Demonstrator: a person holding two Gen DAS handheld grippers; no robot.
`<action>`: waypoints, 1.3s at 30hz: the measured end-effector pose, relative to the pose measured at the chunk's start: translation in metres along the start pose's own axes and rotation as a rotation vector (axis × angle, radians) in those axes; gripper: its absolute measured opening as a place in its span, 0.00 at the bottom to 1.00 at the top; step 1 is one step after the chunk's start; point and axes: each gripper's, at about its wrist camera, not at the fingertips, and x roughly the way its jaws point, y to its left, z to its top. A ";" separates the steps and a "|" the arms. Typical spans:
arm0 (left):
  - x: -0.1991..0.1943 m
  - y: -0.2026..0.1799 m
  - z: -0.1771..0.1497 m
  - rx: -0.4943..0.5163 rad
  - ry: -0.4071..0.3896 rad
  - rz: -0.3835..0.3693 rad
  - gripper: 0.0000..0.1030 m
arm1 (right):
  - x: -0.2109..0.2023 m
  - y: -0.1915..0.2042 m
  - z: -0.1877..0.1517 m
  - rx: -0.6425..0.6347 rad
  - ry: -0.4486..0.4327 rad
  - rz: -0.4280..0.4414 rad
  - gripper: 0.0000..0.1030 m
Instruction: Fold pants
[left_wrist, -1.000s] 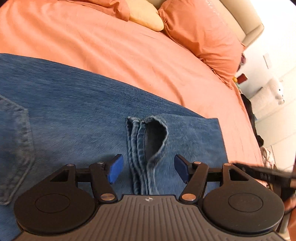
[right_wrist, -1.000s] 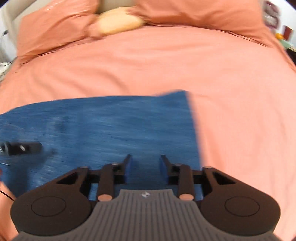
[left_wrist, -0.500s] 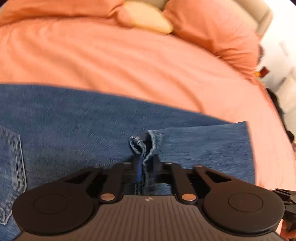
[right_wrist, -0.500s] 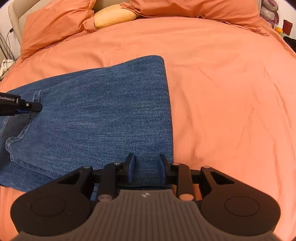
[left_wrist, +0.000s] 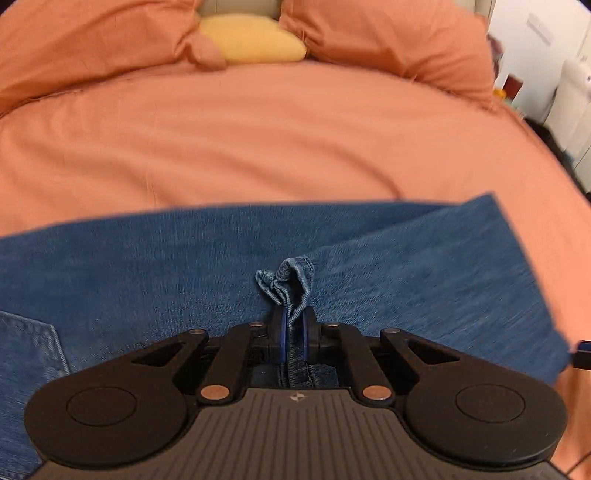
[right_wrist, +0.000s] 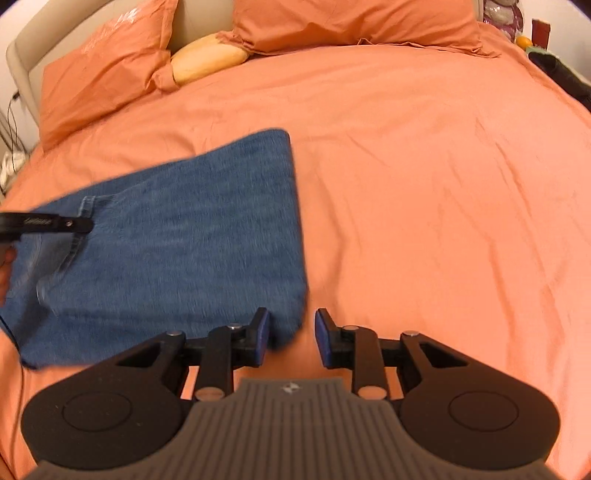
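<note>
Blue denim pants (right_wrist: 177, 236) lie on the orange-sheeted bed (right_wrist: 424, 166), already doubled over once. The left tongs (left_wrist: 293, 332) pinch a bunched hem (left_wrist: 290, 284); the right tongs (right_wrist: 291, 338) gape wide at the fold's 5 o'clock corner. Judging by this, further folds remain.

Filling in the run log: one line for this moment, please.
left gripper: shut on jeans hem | right gripper: open, at jeans corner | orange bed
</note>
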 end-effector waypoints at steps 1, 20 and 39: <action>0.003 -0.002 -0.001 0.008 0.002 0.007 0.09 | -0.001 0.002 -0.005 -0.031 0.004 -0.011 0.24; 0.006 0.010 0.002 -0.014 0.028 -0.035 0.21 | 0.036 0.024 -0.020 -0.096 -0.030 -0.086 0.10; -0.142 0.152 -0.049 -0.256 -0.099 0.054 0.48 | -0.012 0.139 0.007 -0.319 -0.037 0.039 0.14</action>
